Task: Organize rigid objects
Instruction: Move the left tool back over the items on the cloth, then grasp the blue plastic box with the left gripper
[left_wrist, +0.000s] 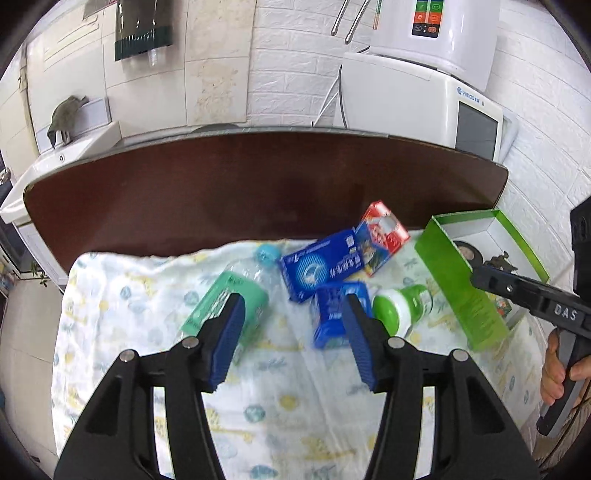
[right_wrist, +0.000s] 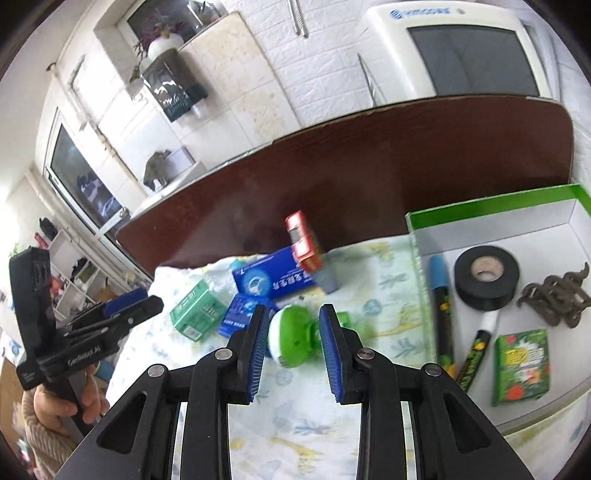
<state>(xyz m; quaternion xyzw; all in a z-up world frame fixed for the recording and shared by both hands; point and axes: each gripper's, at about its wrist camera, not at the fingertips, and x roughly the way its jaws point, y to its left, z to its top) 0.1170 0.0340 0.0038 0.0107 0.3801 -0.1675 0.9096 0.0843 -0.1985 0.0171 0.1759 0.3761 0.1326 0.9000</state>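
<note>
On the patterned cloth (left_wrist: 280, 387) lie a clear bottle with a green label (left_wrist: 231, 304), a large blue box (left_wrist: 319, 267), a small blue box (left_wrist: 332, 314), a red carton (left_wrist: 384, 232) and a green-and-white jar (left_wrist: 397, 308). My left gripper (left_wrist: 293, 317) is open above the cloth, between the bottle and the small blue box. My right gripper (right_wrist: 293, 326) is open, its pads either side of the green-and-white jar (right_wrist: 295, 332), apart from it. The green box (right_wrist: 491, 221) at the right holds black tape (right_wrist: 485, 277), markers, a brown chain and a small green packet.
The dark brown table (left_wrist: 258, 184) runs along a white brick wall. A white appliance (left_wrist: 424, 99) stands behind the far right corner. The right gripper's body (left_wrist: 532, 299) reaches over the green box (left_wrist: 458, 291). The left gripper (right_wrist: 118, 310) shows at the left of the right wrist view.
</note>
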